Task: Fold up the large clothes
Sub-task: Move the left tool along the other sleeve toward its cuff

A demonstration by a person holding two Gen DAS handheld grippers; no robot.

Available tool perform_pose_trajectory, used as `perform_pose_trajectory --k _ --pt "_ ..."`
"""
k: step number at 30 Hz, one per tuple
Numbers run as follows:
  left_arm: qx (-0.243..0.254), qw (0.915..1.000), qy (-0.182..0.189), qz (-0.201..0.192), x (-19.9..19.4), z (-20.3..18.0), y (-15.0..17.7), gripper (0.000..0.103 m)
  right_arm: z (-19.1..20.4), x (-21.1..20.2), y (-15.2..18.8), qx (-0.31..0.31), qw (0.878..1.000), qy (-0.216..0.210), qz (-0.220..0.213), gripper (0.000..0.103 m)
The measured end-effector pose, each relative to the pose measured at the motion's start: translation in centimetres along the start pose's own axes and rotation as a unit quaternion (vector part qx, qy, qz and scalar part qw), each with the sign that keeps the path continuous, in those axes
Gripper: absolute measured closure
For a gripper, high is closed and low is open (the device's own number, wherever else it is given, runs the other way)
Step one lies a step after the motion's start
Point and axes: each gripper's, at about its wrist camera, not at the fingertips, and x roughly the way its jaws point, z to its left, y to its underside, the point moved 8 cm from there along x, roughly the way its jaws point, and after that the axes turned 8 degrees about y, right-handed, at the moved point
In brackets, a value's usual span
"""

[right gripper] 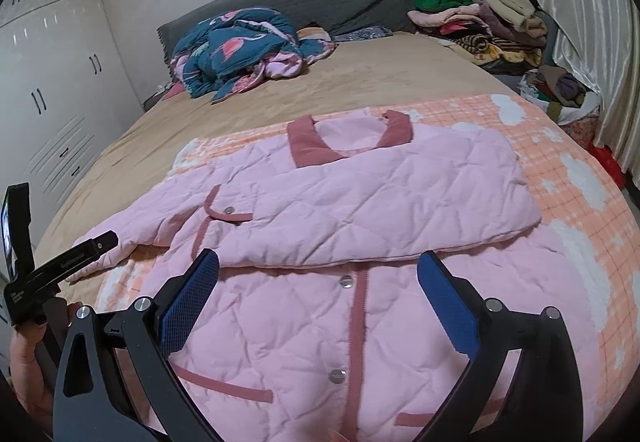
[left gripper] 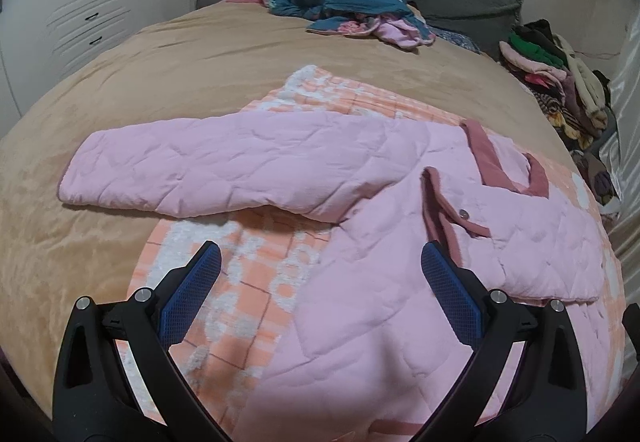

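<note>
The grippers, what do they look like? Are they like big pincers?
A bit, yes. The left gripper and the right gripper each have two black plastic fingers that spread like a V. Each finger ends in a flat blue pad with a fine grid texture, and round silver bolts sit at the joints. In the right wrist view, the left gripper's black body carries small white lettering, too small to read.

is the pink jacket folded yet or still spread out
Partly folded. On the pink jacket one sleeve lies across the chest; the other sleeve lies stretched out sideways. Both grippers are open, holding nothing.
</note>
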Motion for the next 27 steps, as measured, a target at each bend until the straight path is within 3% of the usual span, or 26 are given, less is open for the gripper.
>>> perform_pose_trajectory --k 27 --pt "-0.086 0.9959 -0.028 0.003 0.6 7.8 -0.7 0.009 10.3 2.5 -0.9 -0.082 0.996 -0.047 0.008 0.004"
